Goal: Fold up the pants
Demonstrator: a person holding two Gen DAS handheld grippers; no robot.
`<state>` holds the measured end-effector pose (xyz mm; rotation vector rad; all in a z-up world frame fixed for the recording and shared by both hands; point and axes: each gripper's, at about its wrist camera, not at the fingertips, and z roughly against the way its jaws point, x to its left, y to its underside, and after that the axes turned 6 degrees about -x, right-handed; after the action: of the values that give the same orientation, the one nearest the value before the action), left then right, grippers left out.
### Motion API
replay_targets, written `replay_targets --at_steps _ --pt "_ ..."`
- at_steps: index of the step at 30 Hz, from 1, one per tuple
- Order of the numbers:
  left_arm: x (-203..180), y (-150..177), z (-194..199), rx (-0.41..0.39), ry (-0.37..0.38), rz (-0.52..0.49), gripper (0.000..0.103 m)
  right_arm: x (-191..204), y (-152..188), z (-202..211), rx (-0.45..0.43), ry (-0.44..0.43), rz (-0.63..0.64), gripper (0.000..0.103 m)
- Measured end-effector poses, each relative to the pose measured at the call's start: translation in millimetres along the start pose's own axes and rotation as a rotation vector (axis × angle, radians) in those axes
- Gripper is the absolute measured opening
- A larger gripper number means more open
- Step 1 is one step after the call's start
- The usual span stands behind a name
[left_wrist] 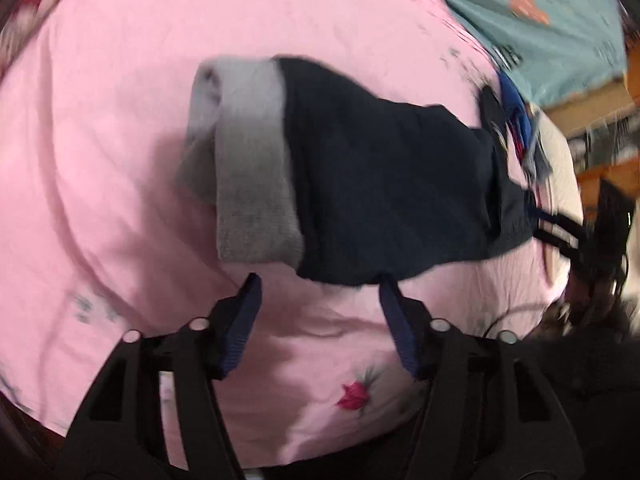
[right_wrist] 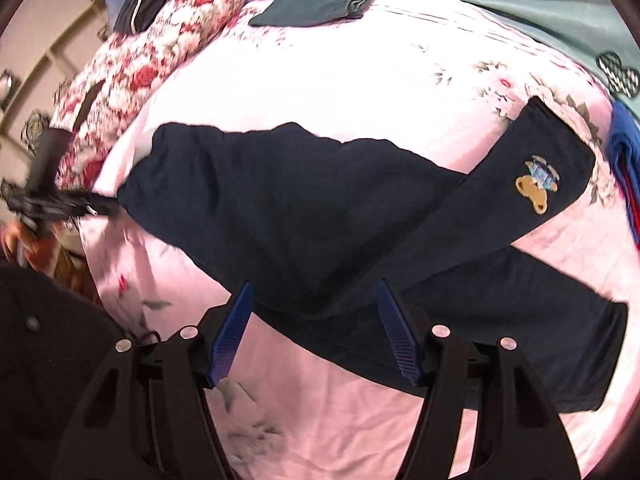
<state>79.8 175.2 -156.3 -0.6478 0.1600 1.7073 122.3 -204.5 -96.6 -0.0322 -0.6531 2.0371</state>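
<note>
Dark navy pants (left_wrist: 384,184) lie on a pink sheet (left_wrist: 100,160), with a grey ribbed cuff (left_wrist: 248,168) at their left end in the left wrist view. My left gripper (left_wrist: 320,284) is open, its blue pads at the near edge of the fabric without pressing it. In the right wrist view the pants (right_wrist: 300,208) lie folded over, and a leg with a bear patch (right_wrist: 538,186) crosses up to the right. My right gripper (right_wrist: 314,286) is open; the pants' near edge lies between its fingertips, unpinched.
A red-and-white floral quilt (right_wrist: 160,52) is bunched at the back left of the bed. A folded dark green garment (right_wrist: 320,4) lies at the far edge. A teal blanket (left_wrist: 540,20) and blue cloth (right_wrist: 624,160) lie to the right.
</note>
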Motion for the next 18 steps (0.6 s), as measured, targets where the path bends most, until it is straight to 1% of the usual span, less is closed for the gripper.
replay_targets --at_steps 1,2,3,4,5,7,8,9,10,11,12,13,14,15,16,17,18 --pt "4 -2 0 -0.019 0.02 0.046 0.037 -2 2 3 -0.003 0.005 -0.002 0.065" --pt "4 -5 5 -0.054 0.057 0.084 0.023 -1 3 3 -0.004 0.015 -0.001 0.065" --pt "1 -9 12 -0.089 0.079 0.09 0.02 -2 6 5 -0.005 0.021 -0.002 0.065" --pt "-8 -14 20 -0.136 0.065 0.049 0.017 -8 9 12 -0.007 0.025 -0.004 0.065" --pt "-15 -16 25 -0.159 0.037 0.003 0.014 -9 9 12 -0.011 0.034 -0.011 0.065" --pt "-31 -18 31 -0.219 -0.056 -0.108 0.013 -15 8 13 -0.024 0.05 -0.027 0.065" --pt "-37 -15 31 -0.252 -0.101 -0.149 0.013 -19 8 13 -0.033 0.057 -0.037 0.065" --pt "-36 -14 30 -0.272 -0.137 -0.167 0.013 -22 7 13 -0.04 0.062 -0.047 0.065" --pt "-29 -11 20 -0.267 -0.202 -0.19 0.013 -25 7 11 -0.044 0.063 -0.057 0.065" --pt "-18 -6 6 -0.218 -0.257 -0.198 0.014 -28 8 7 -0.035 0.062 -0.067 0.065" --pt "-11 -1 -4 -0.179 -0.262 -0.178 0.018 -32 9 2 -0.019 0.068 -0.076 0.065" --pt "-7 4 -5 -0.166 -0.249 -0.15 0.018 -36 9 -2 -0.001 0.075 -0.089 0.065" --pt "-7 7 1 -0.167 -0.242 -0.139 0.02 -45 5 -3 0.011 0.088 -0.118 0.065" --pt "-11 7 8 -0.159 -0.24 -0.137 0.046 -51 0 0 0.0 0.099 -0.135 0.065" --pt "-11 6 13 -0.154 -0.258 -0.13 0.068 -58 -6 5 -0.019 0.116 -0.147 0.065" --pt "-9 7 27 -0.173 -0.309 -0.114 0.087 -71 -20 14 -0.066 0.174 -0.163 0.065" --pt "-8 7 38 -0.202 -0.328 -0.108 0.086 -78 -28 17 -0.092 0.221 -0.16 0.065"
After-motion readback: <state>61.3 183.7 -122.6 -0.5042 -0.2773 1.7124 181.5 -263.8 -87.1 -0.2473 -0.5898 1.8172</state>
